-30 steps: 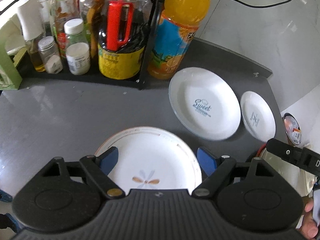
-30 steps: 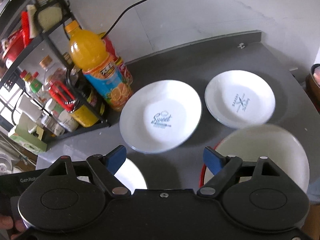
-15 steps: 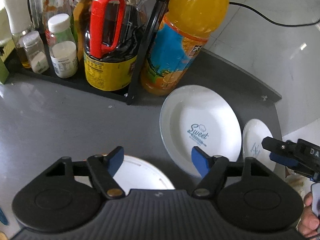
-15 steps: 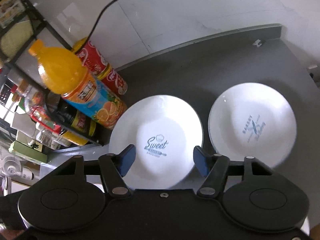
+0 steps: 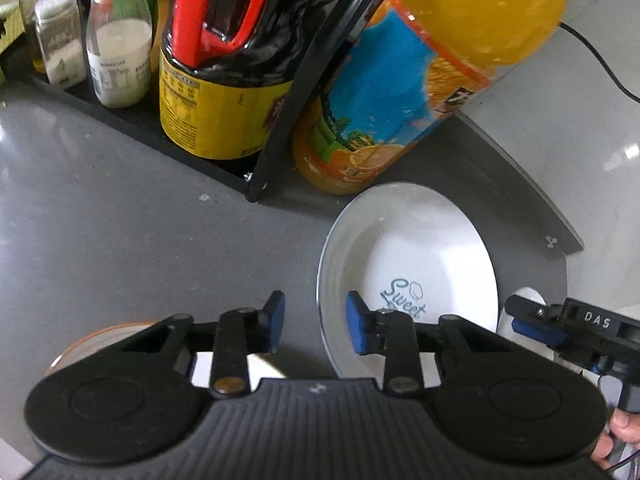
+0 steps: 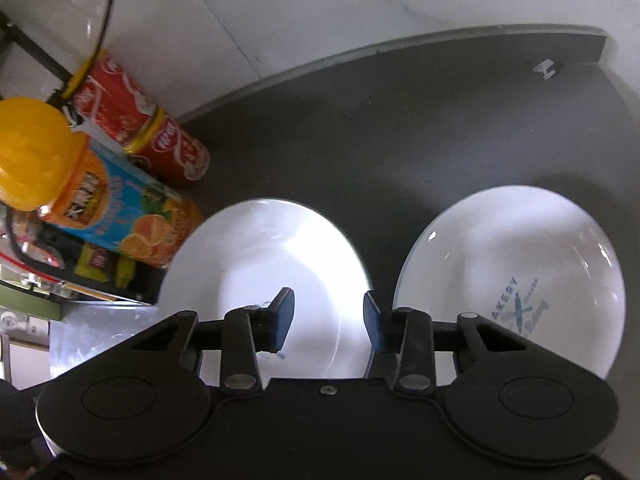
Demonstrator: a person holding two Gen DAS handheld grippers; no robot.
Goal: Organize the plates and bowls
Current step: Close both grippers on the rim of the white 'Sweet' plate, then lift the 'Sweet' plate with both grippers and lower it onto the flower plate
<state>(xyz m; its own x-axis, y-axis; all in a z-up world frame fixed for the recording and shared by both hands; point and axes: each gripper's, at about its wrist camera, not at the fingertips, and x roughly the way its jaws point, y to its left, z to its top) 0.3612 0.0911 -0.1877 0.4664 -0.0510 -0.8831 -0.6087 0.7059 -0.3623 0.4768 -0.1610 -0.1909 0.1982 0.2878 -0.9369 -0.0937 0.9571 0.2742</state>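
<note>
A large white plate printed "Sweet" (image 5: 416,256) lies on the dark grey counter (image 5: 120,240). My left gripper (image 5: 315,326) is open, its blue pads straddling the plate's left rim. In the right wrist view the same plate (image 6: 260,264) has its right rim between the open fingers of my right gripper (image 6: 328,322). A smaller white "Bakery" plate (image 6: 512,280) sits just right of it, untouched. An orange-rimmed plate (image 5: 100,336) shows partly behind the left gripper's body. The right gripper's tip (image 5: 532,320) appears at the right in the left wrist view.
An orange juice bottle (image 5: 420,76) stands close behind the large plate, beside a black rack with a dark sauce jug (image 5: 224,80) and small jars (image 5: 120,60). Red cans (image 6: 140,120) stand behind the bottle. The counter's raised back edge (image 6: 400,44) curves round.
Both grippers have moved forward and down onto the "Sweet" plate, one at each rim. Their jaws have narrowed. The orange-rimmed plate and the bowl have slipped behind them.
</note>
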